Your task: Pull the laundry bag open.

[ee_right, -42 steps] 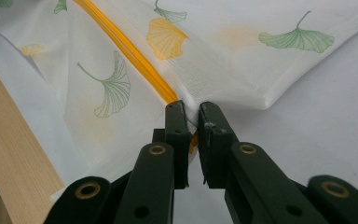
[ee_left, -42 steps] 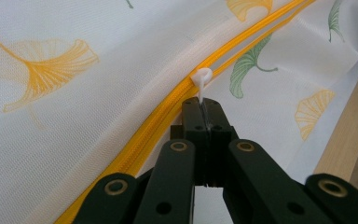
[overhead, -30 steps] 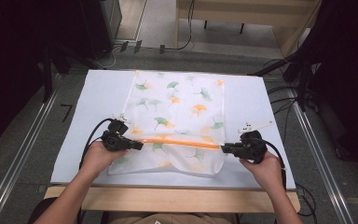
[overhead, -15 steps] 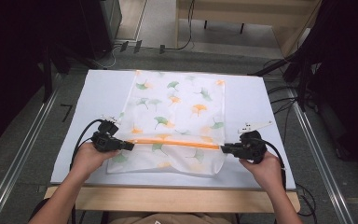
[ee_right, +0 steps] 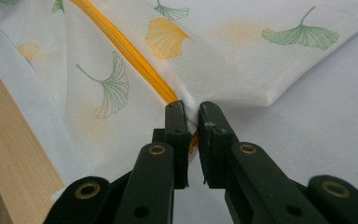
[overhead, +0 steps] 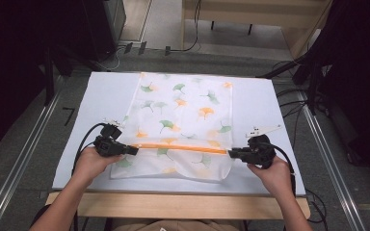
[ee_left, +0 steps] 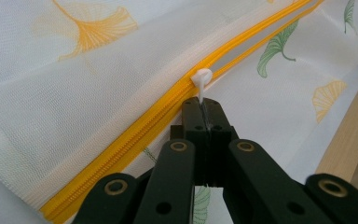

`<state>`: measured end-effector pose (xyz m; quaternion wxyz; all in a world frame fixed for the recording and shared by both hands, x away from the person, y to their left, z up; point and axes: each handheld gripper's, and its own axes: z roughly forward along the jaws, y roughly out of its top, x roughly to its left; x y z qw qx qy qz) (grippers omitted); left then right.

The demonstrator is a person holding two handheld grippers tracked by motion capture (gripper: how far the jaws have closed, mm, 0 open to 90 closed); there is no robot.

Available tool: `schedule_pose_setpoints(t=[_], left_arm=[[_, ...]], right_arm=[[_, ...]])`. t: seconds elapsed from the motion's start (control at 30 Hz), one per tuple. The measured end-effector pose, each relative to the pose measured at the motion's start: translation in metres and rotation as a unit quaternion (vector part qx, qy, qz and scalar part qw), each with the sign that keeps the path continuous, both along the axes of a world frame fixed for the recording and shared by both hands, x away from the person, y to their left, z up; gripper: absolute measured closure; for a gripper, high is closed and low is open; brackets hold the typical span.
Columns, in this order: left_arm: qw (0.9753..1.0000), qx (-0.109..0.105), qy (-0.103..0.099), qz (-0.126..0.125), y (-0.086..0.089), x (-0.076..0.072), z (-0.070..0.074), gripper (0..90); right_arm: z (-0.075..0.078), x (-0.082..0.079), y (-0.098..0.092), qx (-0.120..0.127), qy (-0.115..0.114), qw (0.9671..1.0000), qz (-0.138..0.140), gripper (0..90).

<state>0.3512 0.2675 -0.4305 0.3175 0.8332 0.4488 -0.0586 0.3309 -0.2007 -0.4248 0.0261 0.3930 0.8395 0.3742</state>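
Mesh bag (overhead: pixel 180 127) with ginkgo-leaf print lies flat on the white table (overhead: pixel 270 96), stretched between my two grippers.

My left gripper (ee_left: pixel 204 108) is clamped tight on the white zipper pull (ee_left: pixel 201 78), which sits on the orange zipper (overhead: pixel 183 147) near the bag's left edge. My right gripper (ee_right: pixel 192 112) pinches the fabric at the zipper's other end, jaws nearly together with cloth between them. From above, the zipper runs straight across the bag's near part, close to the table's wooden front edge (overhead: pixel 173 204).
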Motion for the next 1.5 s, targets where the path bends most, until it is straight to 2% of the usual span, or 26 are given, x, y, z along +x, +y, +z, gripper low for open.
schedule_pose_setpoints(t=[0.47, 0.73, 0.87, 1.5], left_arm=[[1.0, -0.001, -0.001, 0.003, 0.003, -0.001, 0.001, 90.0], [0.9998, 0.001, 0.003, 0.02, 0.026, -0.006, 0.001, 90.0], [0.9997, 0.004, 0.003, 0.023, 0.031, -0.008, 0.0, 90.0], [0.9996, -0.001, 0.009, 0.027, 0.035, -0.007, 0.0, 90.0]], right_arm=[[0.0, 0.0, 0.0, 0.001, 0.0, 1.0, 0.001, 84.8], [0.0, 0.0, 0.0, -0.003, 0.001, 1.0, 0.0, 84.7], [0.0, 0.0, 0.0, -0.003, 0.001, 1.0, 0.001, 84.8], [-0.001, 0.0, 0.0, -0.005, 0.002, 1.0, -0.001, 84.7]])
